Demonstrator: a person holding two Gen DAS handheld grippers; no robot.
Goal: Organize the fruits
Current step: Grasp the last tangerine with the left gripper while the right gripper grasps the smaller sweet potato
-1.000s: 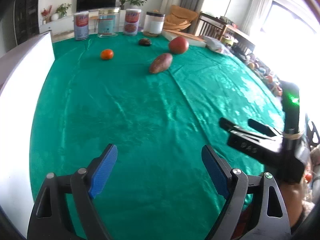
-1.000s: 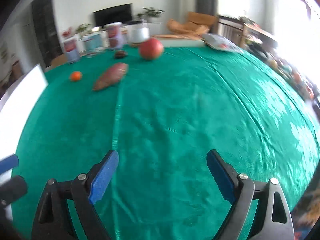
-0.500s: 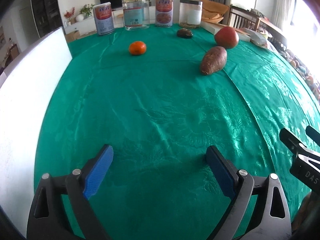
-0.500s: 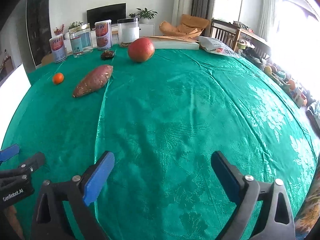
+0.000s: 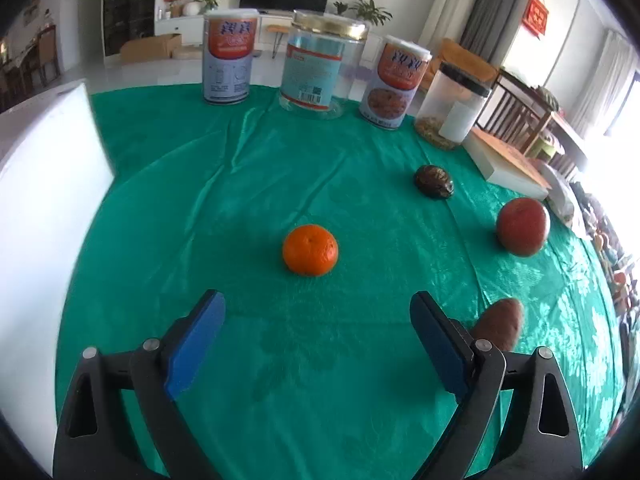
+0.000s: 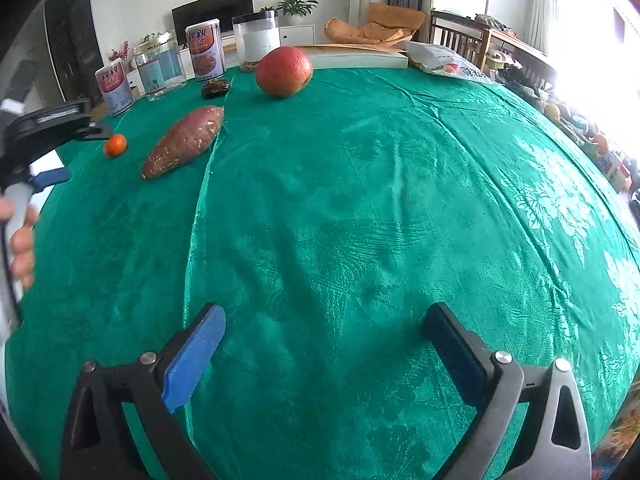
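A small orange mandarin (image 5: 310, 250) lies on the green tablecloth (image 5: 280, 380), just ahead of my left gripper (image 5: 316, 300). That gripper's jaws are closing a little but stand wide, with nothing between its blue pads (image 5: 192, 344). To its right are a red round fruit (image 5: 522, 226), a dark brown fruit (image 5: 434, 182) and the tip of a sweet potato (image 5: 498, 326). My right gripper (image 6: 325, 314) hangs open over bare cloth. Far ahead of it lie the sweet potato (image 6: 184, 142), the red fruit (image 6: 284, 71) and the mandarin (image 6: 115, 145).
Two printed cans (image 5: 226, 62), a clear jar (image 5: 318, 64) and a black-lidded jar (image 5: 452, 110) line the far edge. A white board (image 5: 44, 184) stands at the left. A flat box (image 6: 356, 58) and a bag (image 6: 448, 64) lie at the back right.
The left gripper has swept forward and leftward across the table, so the mandarin now lies close ahead of it. Both grippers' jaws have spread wider. The right gripper has barely shifted.
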